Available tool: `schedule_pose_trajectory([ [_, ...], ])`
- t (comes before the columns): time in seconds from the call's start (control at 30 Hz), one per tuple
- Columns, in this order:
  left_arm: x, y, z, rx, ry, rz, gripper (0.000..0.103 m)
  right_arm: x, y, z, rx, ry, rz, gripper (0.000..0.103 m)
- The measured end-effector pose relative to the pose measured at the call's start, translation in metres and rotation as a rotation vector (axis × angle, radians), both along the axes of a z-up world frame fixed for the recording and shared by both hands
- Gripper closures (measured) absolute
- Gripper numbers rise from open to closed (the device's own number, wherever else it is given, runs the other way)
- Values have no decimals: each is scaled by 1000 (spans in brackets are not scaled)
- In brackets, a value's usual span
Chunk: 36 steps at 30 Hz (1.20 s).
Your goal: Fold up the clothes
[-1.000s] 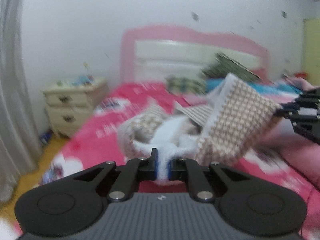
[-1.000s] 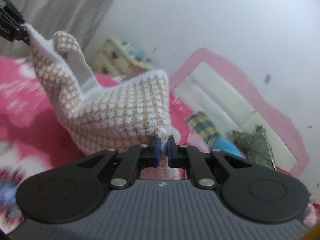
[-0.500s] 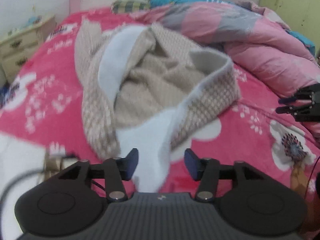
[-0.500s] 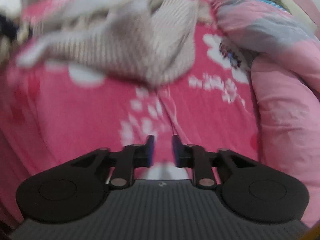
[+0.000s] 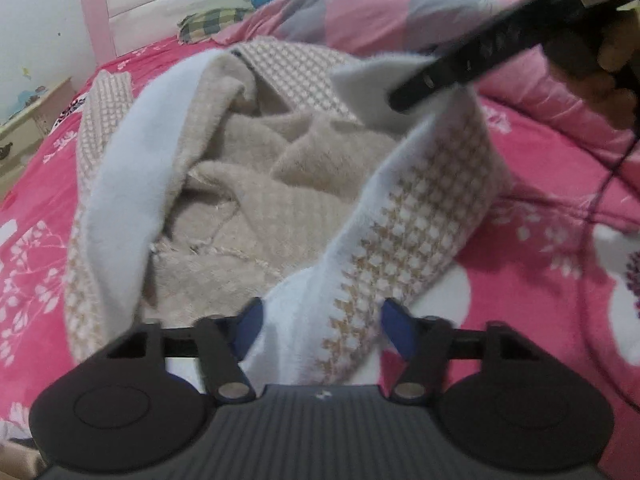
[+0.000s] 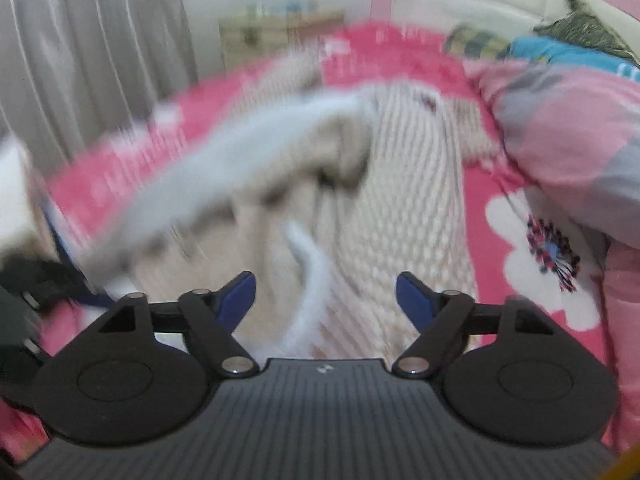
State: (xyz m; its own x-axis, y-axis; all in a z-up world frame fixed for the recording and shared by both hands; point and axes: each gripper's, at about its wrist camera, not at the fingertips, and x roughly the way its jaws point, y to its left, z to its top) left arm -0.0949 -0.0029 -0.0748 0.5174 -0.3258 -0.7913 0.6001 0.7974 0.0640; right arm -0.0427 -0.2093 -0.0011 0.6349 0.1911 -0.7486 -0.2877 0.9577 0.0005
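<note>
Left gripper: matte black ribbed body w/ tiny white logo at 12, two round black discs at 9 & 3, silver pivot screws, blue pads on black linkage fingers. Right gripper: same build; in left view, thin black cable near it at 3

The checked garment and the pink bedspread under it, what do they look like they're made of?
Checked garment: soft fleece or brushed knit, going by its fuzzy beige inside and plush white trim. Pink bedspread: probably a short-pile plush, matte, with printed white flowers; blur leaves the weave unclear.

Garment motion-blurred, right wrist view
</note>
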Motion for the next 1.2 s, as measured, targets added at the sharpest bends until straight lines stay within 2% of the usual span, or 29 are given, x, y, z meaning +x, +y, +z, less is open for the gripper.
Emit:
schedule_pose_trajectory([
  [0.03,-3,-1,0,-8,12,-10,85,-2,-4,-5,-2,27,-9,76],
  [0.07,-9,-2,2,-22,10,-17,88,-9,-12,-5,26,45,-28,96],
  [0.1,-18,-2,6,-32,-3,-31,91,-20,-22,-5,61,48,-53,97],
  [0.23,-53,-3,8,-19,-29,-126,90,-89,-58,-14,117,41,-143,99],
  [0.3,-60,-4,-5,-5,45,-153,91,-117,-71,-33,160,89,-201,99],
  [0.37,-66,-7,-21,21,182,-191,91,-128,-75,-55,182,142,-244,99],
  [0.43,-77,-1,-25,38,201,-207,84,-138,-75,-65,218,183,-265,99],
  [0.5,-86,10,-17,32,198,-209,78,-146,-74,-58,232,176,-268,97],
  [0.6,-83,40,-4,-29,207,-92,65,-154,-81,-47,231,175,-269,93],
  [0.67,-75,59,5,-72,209,25,61,-157,-88,-48,212,226,-280,92],
  [0.73,-65,78,11,-118,196,155,51,-163,-95,-48,190,243,-290,89],
  [0.83,-50,95,17,-157,150,304,45,-172,-108,-38,267,187,-303,86],
  [0.9,-40,95,20,-158,137,341,45,-174,-112,-33,364,158,-309,66],
  [0.97,-33,87,29,-161,104,312,45,-169,-106,-35,433,162,-305,50],
  [1.07,-27,62,47,-127,-3,177,45,-162,-90,-48,499,188,-314,46],
  [1.2,-15,-4,56,60,-199,-221,38,-155,-85,-69,573,263,-355,46],
])
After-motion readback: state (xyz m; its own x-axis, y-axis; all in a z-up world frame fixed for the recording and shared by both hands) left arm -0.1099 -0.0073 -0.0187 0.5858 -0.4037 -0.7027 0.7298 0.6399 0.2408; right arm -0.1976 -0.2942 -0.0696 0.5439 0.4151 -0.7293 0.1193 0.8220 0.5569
